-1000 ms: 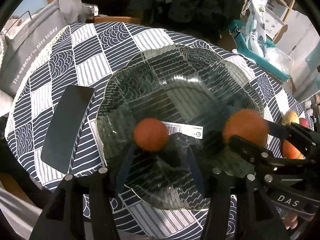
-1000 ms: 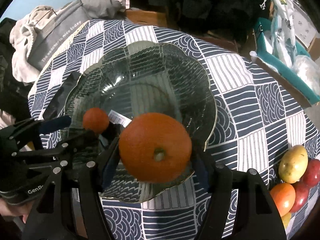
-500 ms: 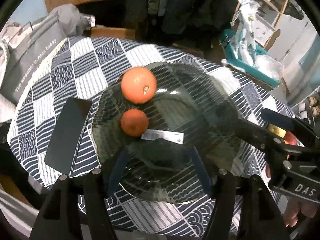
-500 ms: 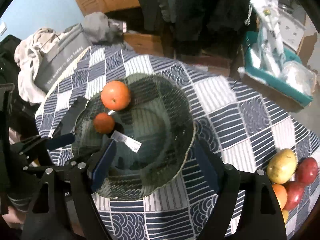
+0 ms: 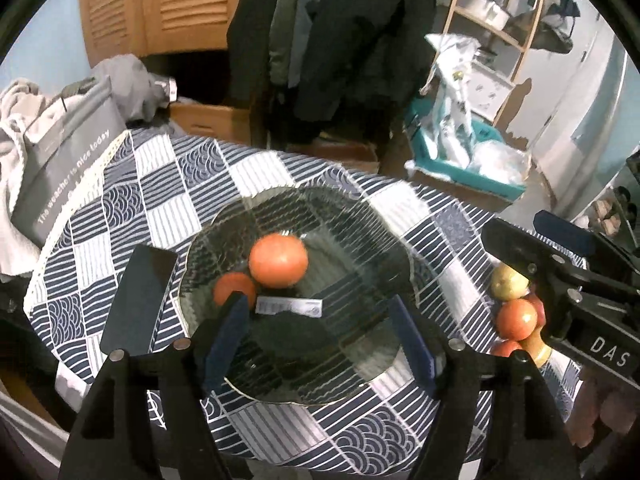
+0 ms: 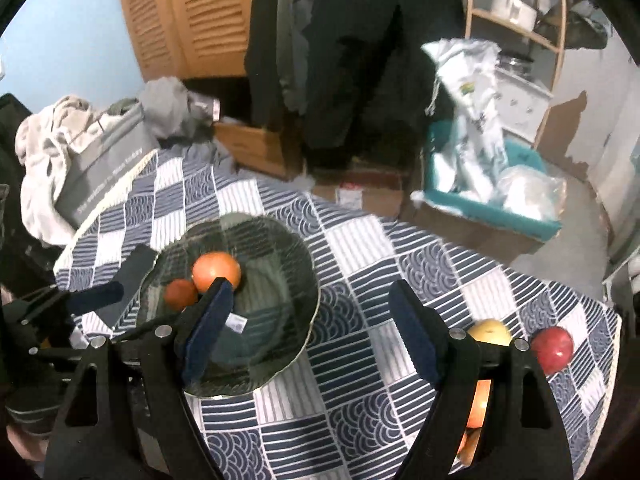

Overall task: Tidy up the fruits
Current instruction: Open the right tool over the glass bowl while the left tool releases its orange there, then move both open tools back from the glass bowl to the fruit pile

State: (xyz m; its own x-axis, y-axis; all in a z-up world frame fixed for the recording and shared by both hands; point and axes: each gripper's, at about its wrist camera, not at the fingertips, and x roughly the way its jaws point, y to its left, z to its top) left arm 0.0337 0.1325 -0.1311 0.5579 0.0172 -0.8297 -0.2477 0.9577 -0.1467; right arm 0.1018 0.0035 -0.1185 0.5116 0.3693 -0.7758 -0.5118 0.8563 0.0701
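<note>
- L gripper (image 5: 320, 340): jaws spread wide, nothing between them; blue pads hang over the near half of the glass bowl (image 5: 360, 216); in the R wrist view it shows at the far left (image 6: 96, 296), beside the bowl
- R gripper (image 6: 308, 332): jaws also wide apart, holding nothing; it sits above the checked tablecloth (image 6: 360, 248), between the bowl (image 6: 280, 232) and the loose fruit at the right; seen from the L wrist cam it enters at the right edge (image 5: 560, 264)
- Big orange (image 5: 279, 260) lies inside the bowl, left of centre; small orange (image 5: 234, 288) touches it on the near-left side; same pair in the R view: big orange (image 6: 216, 270), small orange (image 6: 181, 294)
- White label strip (image 5: 289, 306) lies flat in the bowl bottom, just near of the oranges
- Loose fruit on the cloth, right of the bowl, well apart from it: yellow-green apple (image 5: 509, 282), orange-red fruit (image 5: 517, 319) just near of it; R view also shows a yellow fruit (image 6: 490, 330) and a red apple (image 6: 552, 348) at the right, partly behind the R finger
- Dark phone (image 5: 138, 300) lies flat on the cloth, just left of the bowl rim
- Grey bag w/ white lettering (image 5: 64, 168) stands at the far-left table edge; teal bin (image 5: 460, 168) w/ plastic bags sits on the floor beyond the table, far right
</note>
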